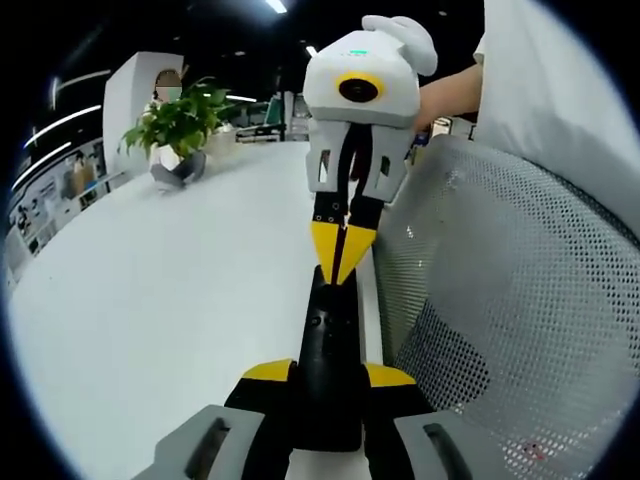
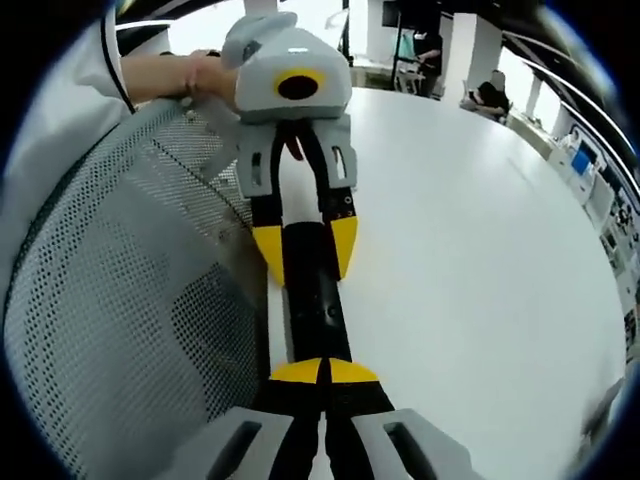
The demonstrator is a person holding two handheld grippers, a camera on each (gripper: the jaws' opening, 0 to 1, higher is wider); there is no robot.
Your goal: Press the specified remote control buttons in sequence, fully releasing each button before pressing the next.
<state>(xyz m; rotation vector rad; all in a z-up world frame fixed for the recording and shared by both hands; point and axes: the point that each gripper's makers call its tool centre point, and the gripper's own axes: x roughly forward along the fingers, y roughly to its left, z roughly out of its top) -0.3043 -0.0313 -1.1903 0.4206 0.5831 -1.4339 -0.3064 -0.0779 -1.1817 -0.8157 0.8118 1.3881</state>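
A slim black remote control (image 1: 330,340) lies lengthwise at the table's edge, between the two grippers. My left gripper (image 1: 330,372) is shut on its near end, one yellow tip on each side. My right gripper (image 1: 342,255) comes in from the far side, jaws shut, and its joined yellow tips touch the remote's far end. In the right gripper view, my right gripper (image 2: 325,372) shows its tips pressed together over the remote (image 2: 315,300). Beyond it, the left gripper (image 2: 306,248) clamps the remote's other end. The buttons are too dark to make out.
A grey mesh chair back (image 1: 520,300) (image 2: 120,300) stands right beside the remote. The white table (image 1: 180,280) (image 2: 480,250) spreads wide on the other side. A potted plant (image 1: 180,125) sits at its far end. A person's hand (image 1: 450,95) and white sleeve (image 1: 560,90) hold the grippers.
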